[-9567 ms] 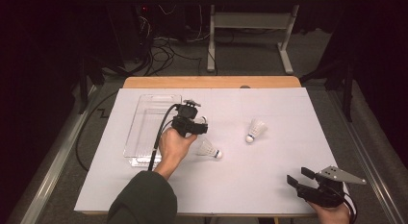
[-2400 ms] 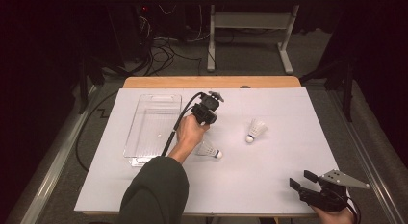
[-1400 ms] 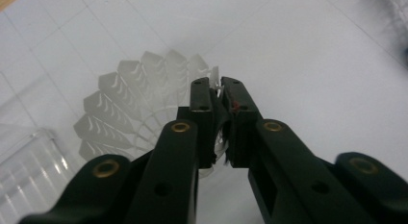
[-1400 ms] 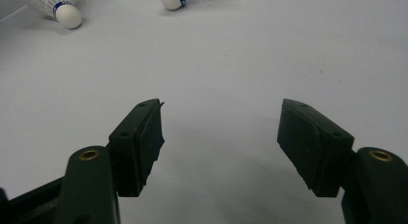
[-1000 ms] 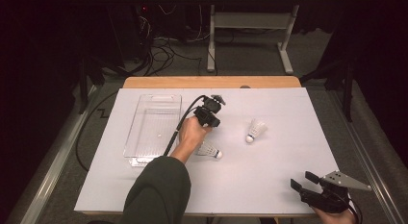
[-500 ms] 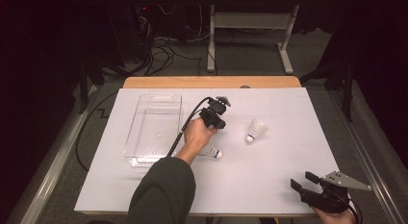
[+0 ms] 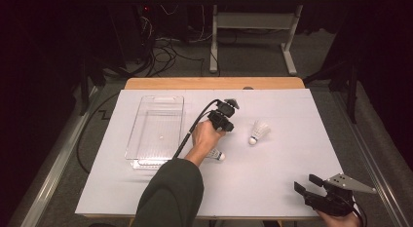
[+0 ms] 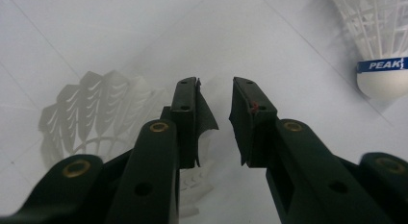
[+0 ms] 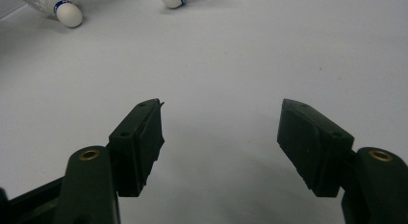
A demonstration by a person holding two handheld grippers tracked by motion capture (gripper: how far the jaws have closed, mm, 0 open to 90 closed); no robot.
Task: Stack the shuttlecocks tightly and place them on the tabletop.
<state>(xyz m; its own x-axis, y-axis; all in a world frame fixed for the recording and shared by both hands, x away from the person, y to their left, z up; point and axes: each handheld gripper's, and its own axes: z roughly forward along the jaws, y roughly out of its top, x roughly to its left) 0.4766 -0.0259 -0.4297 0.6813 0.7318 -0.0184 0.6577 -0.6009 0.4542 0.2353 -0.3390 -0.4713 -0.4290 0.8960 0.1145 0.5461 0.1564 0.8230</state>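
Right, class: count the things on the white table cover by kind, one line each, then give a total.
Shuttlecocks: 2, one beyond the left hand-held gripper, one by the hand
Clear plastic trays: 1
Total: 3

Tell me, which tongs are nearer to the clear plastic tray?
The left tongs. They hover just right of the tray, over the white sheet. The right tongs stay far away at the table's near right corner.
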